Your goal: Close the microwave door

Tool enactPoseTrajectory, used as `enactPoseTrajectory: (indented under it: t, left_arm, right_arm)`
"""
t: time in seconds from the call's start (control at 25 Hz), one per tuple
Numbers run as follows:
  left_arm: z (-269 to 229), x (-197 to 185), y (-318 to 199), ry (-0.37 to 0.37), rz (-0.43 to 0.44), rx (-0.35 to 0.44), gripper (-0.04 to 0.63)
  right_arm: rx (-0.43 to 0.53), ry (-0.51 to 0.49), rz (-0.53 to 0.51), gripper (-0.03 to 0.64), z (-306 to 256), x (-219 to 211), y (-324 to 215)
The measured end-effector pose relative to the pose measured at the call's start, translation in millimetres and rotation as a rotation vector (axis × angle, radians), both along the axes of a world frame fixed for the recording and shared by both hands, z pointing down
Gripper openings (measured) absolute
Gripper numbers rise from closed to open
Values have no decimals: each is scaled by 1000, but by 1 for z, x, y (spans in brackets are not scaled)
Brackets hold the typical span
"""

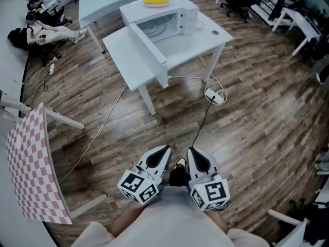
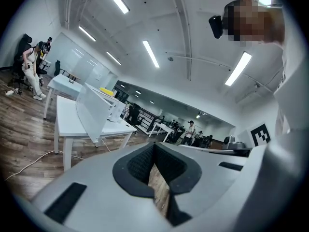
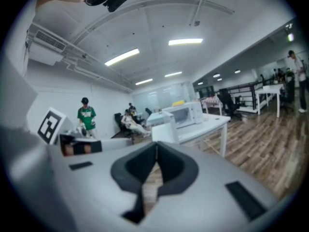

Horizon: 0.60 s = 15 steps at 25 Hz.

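– White microwave point(image 1: 169, 15): where is it located, and how is its door point(image 1: 149, 48) set?
– The unit is seated on a white table point(image 1: 211, 37), with a yellow item point(image 1: 156, 1) laid on its top. The door is swung wide open toward the person, and the cavity is exposed.
– How are the grippers posed?
– Both are held low and close to the person's body, side by side, at the bottom of the head view. The left gripper point(image 1: 165, 149) and the right gripper point(image 1: 191, 151) are pointed forward toward the table. They are kept well apart from the microwave, above wood flooring point(image 1: 257, 112). No contact with the door is made.
– What jaw condition is observed?
– In the left gripper view the jaws are seen brought together at the tips, with nothing held between them. The same is seen in the right gripper view: the tips are met and nothing is gripped.
– Is anything else noted on the floor?
– A white power strip point(image 1: 215, 95) is laid near the table leg, with its cable run toward the person.
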State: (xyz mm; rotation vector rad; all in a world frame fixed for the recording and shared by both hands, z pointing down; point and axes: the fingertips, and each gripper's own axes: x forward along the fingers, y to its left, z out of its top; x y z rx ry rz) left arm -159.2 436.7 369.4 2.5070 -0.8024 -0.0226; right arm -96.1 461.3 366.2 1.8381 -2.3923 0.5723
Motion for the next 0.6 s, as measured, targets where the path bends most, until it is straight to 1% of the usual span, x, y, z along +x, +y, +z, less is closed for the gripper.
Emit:
enactPoseTrajectory:
  t: [0.32, 0.6]
  left_arm:
    - [-2, 30, -25, -8, -18, 20, 18]
    - [-1, 44, -36, 1, -55, 22, 18]
  right_arm:
    - [17, 0, -40, 23, -1, 25, -29]
    - [31, 2, -78, 23, 3, 39, -42]
